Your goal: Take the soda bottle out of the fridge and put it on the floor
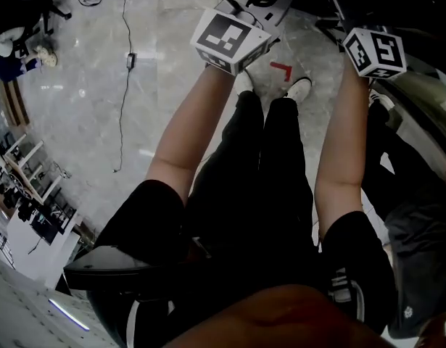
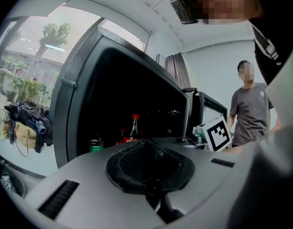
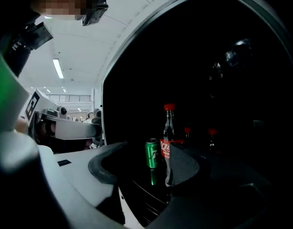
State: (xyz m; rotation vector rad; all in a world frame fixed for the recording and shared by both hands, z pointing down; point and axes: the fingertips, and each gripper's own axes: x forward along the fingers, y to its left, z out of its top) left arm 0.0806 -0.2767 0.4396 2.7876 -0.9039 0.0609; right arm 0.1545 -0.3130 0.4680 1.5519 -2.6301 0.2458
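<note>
The open fridge (image 2: 77, 104) is the largest thing here: a dark cavity filling the centre of the left gripper view and nearly the whole right half of the right gripper view. In the head view, the pale marble floor (image 1: 77, 122), where the bottle must end up, spreads across the upper left of the frame beyond the person's outstretched forearms. A bystander in a grey T-shirt (image 2: 251, 111) stands at the right edge of the left gripper view. The left gripper (image 2: 146, 142) has its jaws closed together on nothing and hangs in front of the fridge. The right gripper (image 3: 151, 149) has its jaws spread apart and points into the cavity. The soda bottle (image 3: 167, 137), red-capped and red-labelled, stands upright on a fridge shelf and shows in the gap between them, close to the right-hand jaw. It does not look gripped. A green can (image 3: 151, 152) stands just beside it on its left, and two smaller red-capped bottles (image 3: 186, 130) sit further back. The step in hand looks like the reach into the fridge. The next move calls for pushing the right gripper forward until the jaws bracket the bottle alone, keeping clear of the can, then closing on the body below the neck.
</note>
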